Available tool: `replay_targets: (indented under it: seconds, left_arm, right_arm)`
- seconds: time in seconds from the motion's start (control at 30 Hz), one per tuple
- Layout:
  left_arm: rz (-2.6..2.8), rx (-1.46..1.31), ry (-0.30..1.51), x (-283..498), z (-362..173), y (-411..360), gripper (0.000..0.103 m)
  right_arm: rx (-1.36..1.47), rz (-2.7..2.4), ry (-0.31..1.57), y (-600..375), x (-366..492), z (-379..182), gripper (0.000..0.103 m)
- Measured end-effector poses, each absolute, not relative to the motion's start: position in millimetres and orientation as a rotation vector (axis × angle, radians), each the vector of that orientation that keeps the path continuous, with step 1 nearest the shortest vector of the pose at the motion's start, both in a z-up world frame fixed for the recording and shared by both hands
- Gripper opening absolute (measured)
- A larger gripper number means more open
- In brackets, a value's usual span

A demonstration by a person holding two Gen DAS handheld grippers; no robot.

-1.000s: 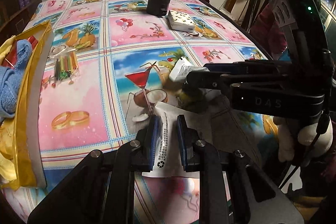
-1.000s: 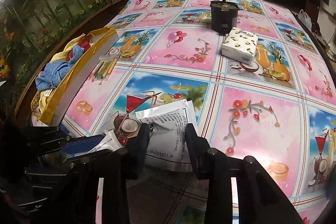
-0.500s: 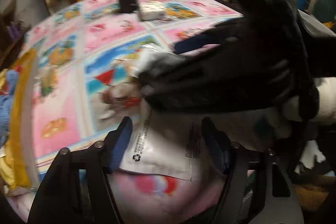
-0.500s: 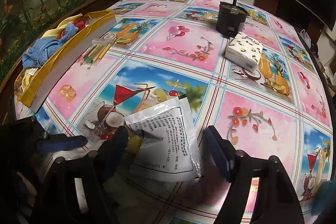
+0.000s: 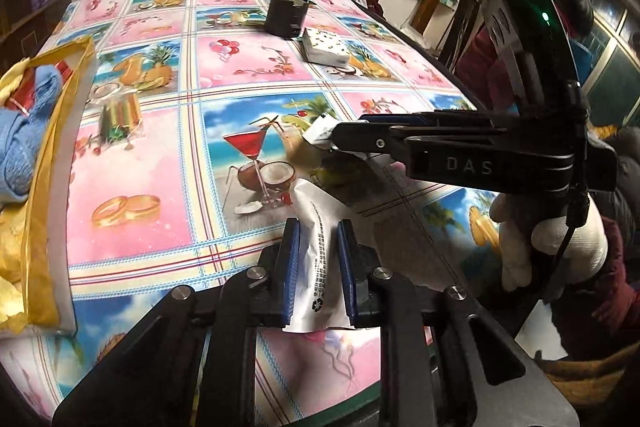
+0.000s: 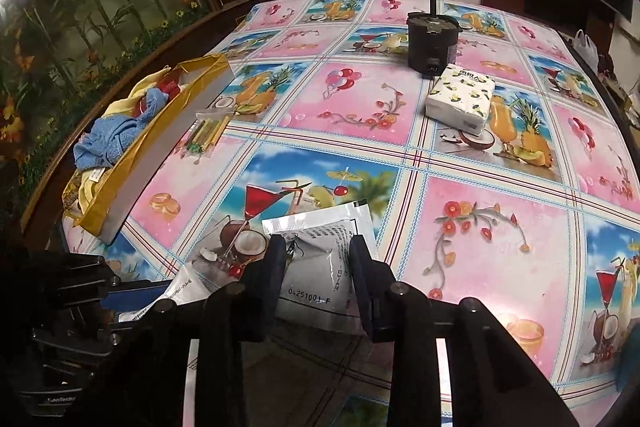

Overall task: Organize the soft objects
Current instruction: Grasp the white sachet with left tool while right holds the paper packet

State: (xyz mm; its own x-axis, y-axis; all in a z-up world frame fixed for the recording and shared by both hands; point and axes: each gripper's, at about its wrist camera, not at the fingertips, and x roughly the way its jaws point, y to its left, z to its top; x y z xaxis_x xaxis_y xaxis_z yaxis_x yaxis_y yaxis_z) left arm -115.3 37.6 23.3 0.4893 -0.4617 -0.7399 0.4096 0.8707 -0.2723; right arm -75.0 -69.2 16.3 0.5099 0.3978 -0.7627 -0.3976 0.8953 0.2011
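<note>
A white soft pouch with printed text (image 5: 320,259) lies on the flowered tablecloth near the front edge. My left gripper (image 5: 319,251) is shut on its near end and crumples it. My right gripper (image 6: 318,263) is shut on the pouch's other end (image 6: 320,275), which bears a printed code. In the left wrist view the right gripper (image 5: 344,139) comes in from the right, with a white corner of the pouch at its tip. A gold-edged box (image 6: 132,163) at the left holds a blue cloth (image 6: 112,135) and yellow cloth.
A white tissue pack (image 6: 460,101) and a black motor-like device (image 6: 430,43) stand at the far middle of the table. A clear bag of coloured sticks (image 6: 208,133) lies beside the box. The table edge runs along the right (image 5: 432,67).
Half a second ago both grippers stood wide open around the pouch. Now both have closed on it, one at each end.
</note>
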Motion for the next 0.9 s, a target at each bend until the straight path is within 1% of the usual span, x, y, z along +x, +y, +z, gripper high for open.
replay_targets:
  seconds: [0.2, 0.37, 0.57, 0.7, 0.77, 0.8, 0.83, 0.87, 0.9]
  left_arm:
    - [-0.507, -0.12, 0.866, -118.5, 39.5, 58.3, 0.013]
    - [-0.489, -0.169, 0.828, -118.9, 51.9, 78.8, 0.013]
    - [-0.462, -0.237, 0.772, -124.8, 69.0, 110.2, 0.013]
    - [-0.467, -0.188, 0.848, -123.1, 56.5, 106.2, 0.013]
    - [-0.461, -0.141, 0.897, -124.0, 43.1, 95.7, 0.016]
    - [-0.443, -0.125, 0.915, -123.8, 37.6, 92.8, 0.022]
    - [-0.413, -0.114, 0.932, -122.6, 32.1, 91.3, 0.032]
    - [-0.367, -0.109, 0.951, -120.6, 25.4, 91.3, 0.039]
    - [-0.339, -0.108, 0.962, -119.5, 20.9, 91.9, 0.05]
  right_arm:
    - [0.014, 0.488, 0.892, -70.5, -83.4, 26.9, 0.031]
    - [0.048, 0.496, 0.86, -73.3, -89.6, 38.5, 0.031]
    - [0.016, 0.519, 0.825, -59.3, -96.6, 54.4, 0.031]
    - [-0.002, 0.537, 0.825, -46.6, -95.5, 56.3, 0.031]
    - [0.004, 0.545, 0.837, -42.9, -93.1, 52.8, 0.031]
    - [0.007, 0.546, 0.842, -41.5, -92.4, 50.7, 0.031]
    - [0.01, 0.549, 0.846, -40.7, -92.3, 49.0, 0.031]
    - [0.013, 0.552, 0.851, -39.9, -92.6, 47.4, 0.031]
    - [0.013, 0.553, 0.855, -39.4, -93.0, 45.9, 0.031]
